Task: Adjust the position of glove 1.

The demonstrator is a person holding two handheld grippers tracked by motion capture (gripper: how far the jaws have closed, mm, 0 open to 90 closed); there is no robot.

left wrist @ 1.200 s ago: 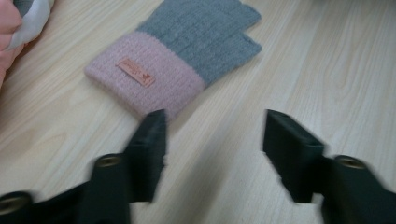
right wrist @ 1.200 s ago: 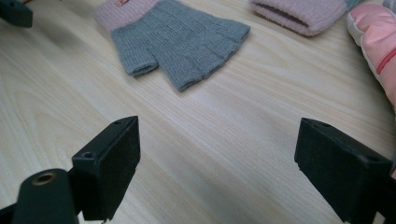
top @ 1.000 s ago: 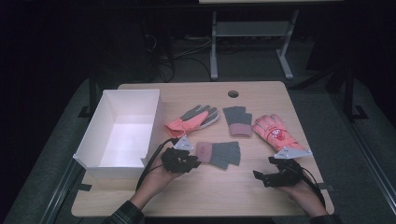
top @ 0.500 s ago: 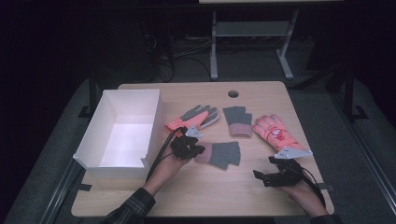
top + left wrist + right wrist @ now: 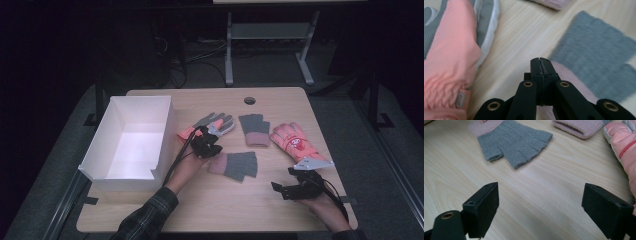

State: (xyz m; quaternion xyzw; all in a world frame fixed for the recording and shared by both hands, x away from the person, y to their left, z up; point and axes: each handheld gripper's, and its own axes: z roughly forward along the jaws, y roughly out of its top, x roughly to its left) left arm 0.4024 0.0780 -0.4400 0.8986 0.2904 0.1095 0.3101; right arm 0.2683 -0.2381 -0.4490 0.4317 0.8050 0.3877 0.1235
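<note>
My left gripper (image 5: 212, 146) is shut with nothing in it; its black jaws (image 5: 540, 62) meet over bare wood. It hovers between a coral and grey glove (image 5: 212, 124) (image 5: 451, 55) and a grey fingerless glove with a pink cuff (image 5: 237, 166) (image 5: 596, 57). A second grey fingerless glove (image 5: 253, 129) and a coral padded glove (image 5: 292, 142) lie farther right. Near the front right edge my right gripper (image 5: 290, 187) (image 5: 540, 195) is open over bare wood, and the near fingerless glove (image 5: 516, 142) lies beyond its jaws.
A white open box (image 5: 165, 130) stands at the left of the wooden table (image 5: 225, 205). A round cable hole (image 5: 249, 100) sits near the far edge. The coral padded glove (image 5: 624, 147) lies close to the right jaw of my right gripper.
My left hand has moved forward from beside the near fingerless glove's cuff to the gap between that glove and the coral and grey glove. The right hand has stayed put.
</note>
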